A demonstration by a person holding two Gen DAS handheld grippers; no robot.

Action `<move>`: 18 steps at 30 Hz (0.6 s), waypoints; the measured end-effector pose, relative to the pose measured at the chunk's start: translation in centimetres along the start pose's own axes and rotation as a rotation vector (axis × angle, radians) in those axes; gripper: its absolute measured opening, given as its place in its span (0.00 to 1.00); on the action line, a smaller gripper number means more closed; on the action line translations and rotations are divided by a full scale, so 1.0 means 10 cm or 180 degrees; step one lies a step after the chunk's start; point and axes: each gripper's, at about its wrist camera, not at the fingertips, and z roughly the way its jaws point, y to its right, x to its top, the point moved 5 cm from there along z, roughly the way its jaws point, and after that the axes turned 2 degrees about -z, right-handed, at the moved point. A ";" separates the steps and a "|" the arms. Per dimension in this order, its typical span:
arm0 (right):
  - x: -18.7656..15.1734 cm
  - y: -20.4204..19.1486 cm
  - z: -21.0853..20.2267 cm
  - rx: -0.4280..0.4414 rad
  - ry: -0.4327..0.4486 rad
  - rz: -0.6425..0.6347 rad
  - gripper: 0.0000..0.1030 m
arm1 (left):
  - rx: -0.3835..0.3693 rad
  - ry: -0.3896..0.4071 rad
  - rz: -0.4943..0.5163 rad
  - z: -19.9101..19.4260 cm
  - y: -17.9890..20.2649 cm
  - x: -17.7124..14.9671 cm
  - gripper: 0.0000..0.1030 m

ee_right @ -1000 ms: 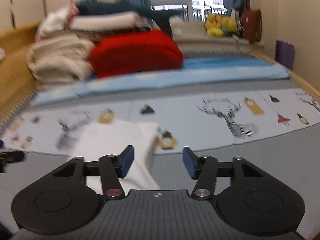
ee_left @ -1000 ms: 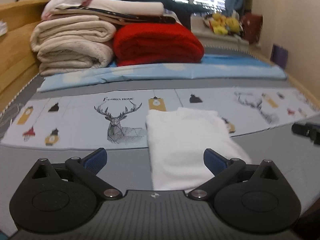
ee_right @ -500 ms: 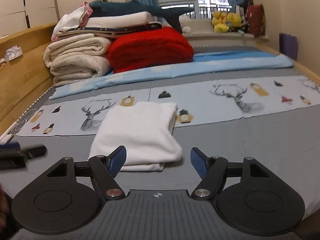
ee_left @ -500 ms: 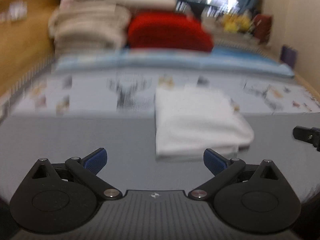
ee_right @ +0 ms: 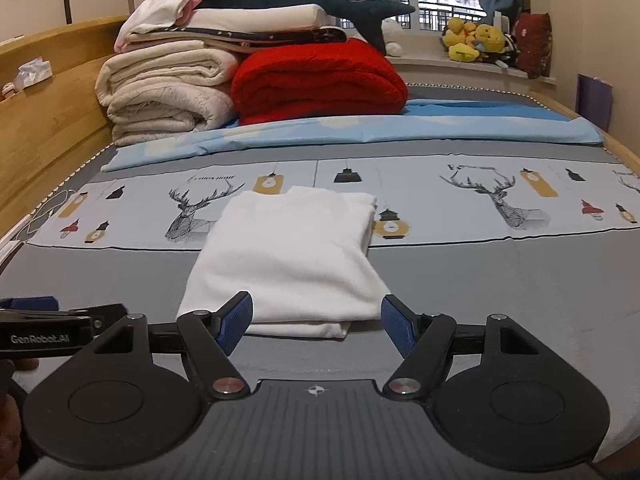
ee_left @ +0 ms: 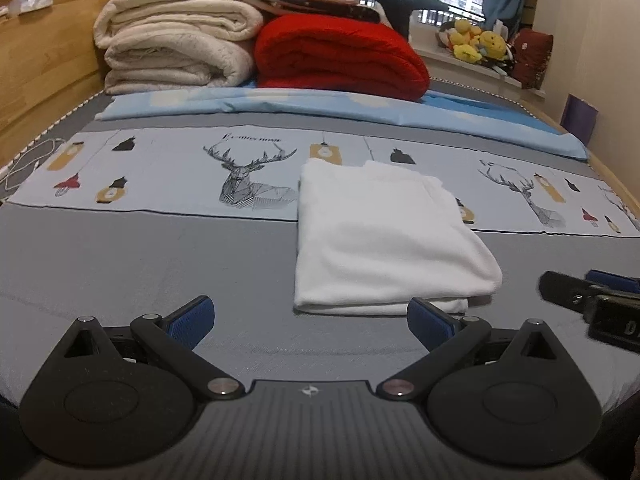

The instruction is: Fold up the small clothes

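My left gripper point(ee_left: 310, 318) and my right gripper point(ee_right: 316, 320) are both released, with nothing between the pads. The folded white garment point(ee_right: 288, 256) lies on the grey bed cover point(ee_left: 140, 264), just beyond the fingertips. Its lower layers are mostly hidden. The right gripper is cut off at the left view's edge.

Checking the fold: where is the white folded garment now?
The white folded garment lies on the bed's grey sheet, just ahead of the open right gripper, overlapping the deer-print cloth.
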 end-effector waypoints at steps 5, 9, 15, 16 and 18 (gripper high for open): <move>-0.01 -0.07 0.05 0.0044 -0.0044 -0.0092 0.70 | -0.0041 0.0012 -0.0005 0.03 0.05 0.00 1.00; -0.03 -0.12 0.05 0.0084 -0.0065 -0.0139 0.71 | -0.0071 -0.0007 0.0015 0.05 0.07 -0.01 1.00; -0.03 -0.16 0.03 0.0112 -0.0052 -0.0222 0.72 | -0.0101 -0.0001 0.0069 0.06 0.10 -0.02 1.00; -0.03 -0.17 0.03 0.0113 -0.0054 -0.0226 0.72 | -0.0112 -0.0004 0.0073 0.07 0.10 -0.02 1.00; -0.03 -0.15 0.03 0.0122 -0.0058 -0.0233 0.72 | -0.0126 -0.0008 0.0088 0.07 0.11 -0.03 1.00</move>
